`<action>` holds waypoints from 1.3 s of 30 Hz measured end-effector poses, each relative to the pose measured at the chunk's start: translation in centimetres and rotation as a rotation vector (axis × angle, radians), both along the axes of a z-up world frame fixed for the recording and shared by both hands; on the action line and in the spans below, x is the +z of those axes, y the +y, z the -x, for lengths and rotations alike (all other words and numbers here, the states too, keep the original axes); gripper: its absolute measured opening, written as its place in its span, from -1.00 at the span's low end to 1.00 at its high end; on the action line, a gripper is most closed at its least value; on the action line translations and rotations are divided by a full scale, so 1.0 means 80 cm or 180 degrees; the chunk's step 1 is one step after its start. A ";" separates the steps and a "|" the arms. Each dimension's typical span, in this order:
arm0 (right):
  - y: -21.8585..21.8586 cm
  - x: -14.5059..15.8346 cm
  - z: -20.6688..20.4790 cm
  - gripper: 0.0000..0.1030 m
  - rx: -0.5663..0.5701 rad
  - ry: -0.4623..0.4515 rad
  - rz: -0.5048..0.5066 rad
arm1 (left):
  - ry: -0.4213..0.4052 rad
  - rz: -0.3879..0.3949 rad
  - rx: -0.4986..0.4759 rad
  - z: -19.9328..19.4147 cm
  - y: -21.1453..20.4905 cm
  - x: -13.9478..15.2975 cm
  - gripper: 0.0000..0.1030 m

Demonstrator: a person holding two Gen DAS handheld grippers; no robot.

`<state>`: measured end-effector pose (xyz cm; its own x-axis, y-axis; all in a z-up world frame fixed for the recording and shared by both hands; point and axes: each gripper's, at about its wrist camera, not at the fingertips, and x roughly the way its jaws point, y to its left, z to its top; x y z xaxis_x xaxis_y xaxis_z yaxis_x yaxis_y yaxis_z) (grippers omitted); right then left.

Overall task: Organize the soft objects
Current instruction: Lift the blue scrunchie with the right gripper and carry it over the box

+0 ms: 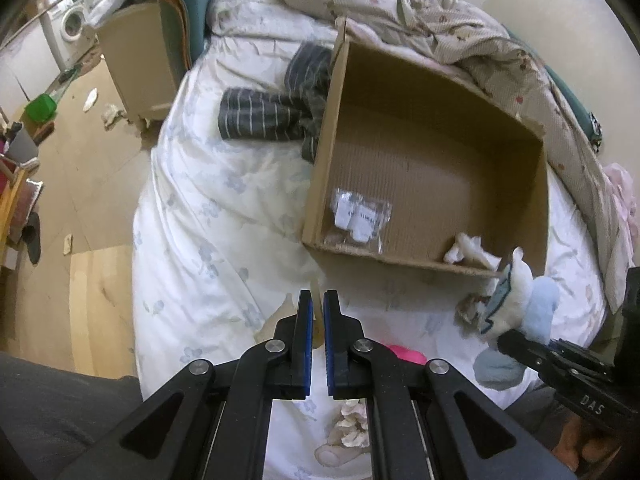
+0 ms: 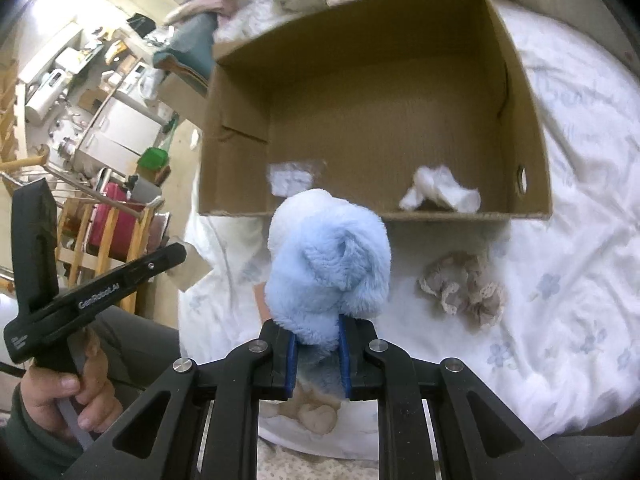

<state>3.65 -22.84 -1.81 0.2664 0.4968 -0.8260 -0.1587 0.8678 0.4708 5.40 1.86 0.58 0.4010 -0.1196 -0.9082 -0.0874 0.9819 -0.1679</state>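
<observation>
I am holding a blue plush toy (image 2: 330, 256) in my right tongs (image 2: 318, 354), the blue pads pressing into its fur on both sides, so the jaws are nearly closed on it. The toy is hanging above the bed (image 2: 560, 280), just in front of the near wall of the open box (image 2: 376, 214). My left tongs (image 1: 319, 304) are staying out to the left of the box, jaws drawn almost together with nothing between the pads. Inside the box a white cloth (image 2: 440, 190) is lying near the front wall toward the right, and a clear packet (image 1: 360, 216) is lying in the front left corner. A lacy beige scrunchie (image 2: 464, 288) is sitting on the sheet just right of the toy. A dark striped garment (image 1: 272, 114) is lying on the bed against the box's far left side. A pink thing (image 1: 406, 354) is peeking out behind my left tongs, too hidden to tell what it is
</observation>
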 end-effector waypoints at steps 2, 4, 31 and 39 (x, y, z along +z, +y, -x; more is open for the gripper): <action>-0.002 0.011 0.002 -0.65 0.0011 -0.0071 -0.0043 | -0.0088 0.0024 0.0018 0.001 0.001 0.014 -0.91; -0.003 0.024 0.003 -0.65 0.0025 -0.0144 -0.0070 | -0.0167 0.0061 0.0041 0.000 0.002 0.028 -0.91; -0.039 0.069 -0.100 -0.65 -0.0350 -0.0550 -0.0183 | -0.0553 -0.0065 -0.0358 -0.125 -0.065 0.086 -0.91; -0.037 0.021 -0.116 -0.65 -0.0377 -0.0269 -0.0058 | -0.0441 -0.0161 -0.0396 -0.143 -0.075 0.037 -0.90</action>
<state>12.93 -25.83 -0.13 0.3921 0.4725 -0.7893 -0.0954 0.8743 0.4759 16.87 -4.10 3.52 0.5076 -0.1318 -0.8515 0.0558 0.9912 -0.1202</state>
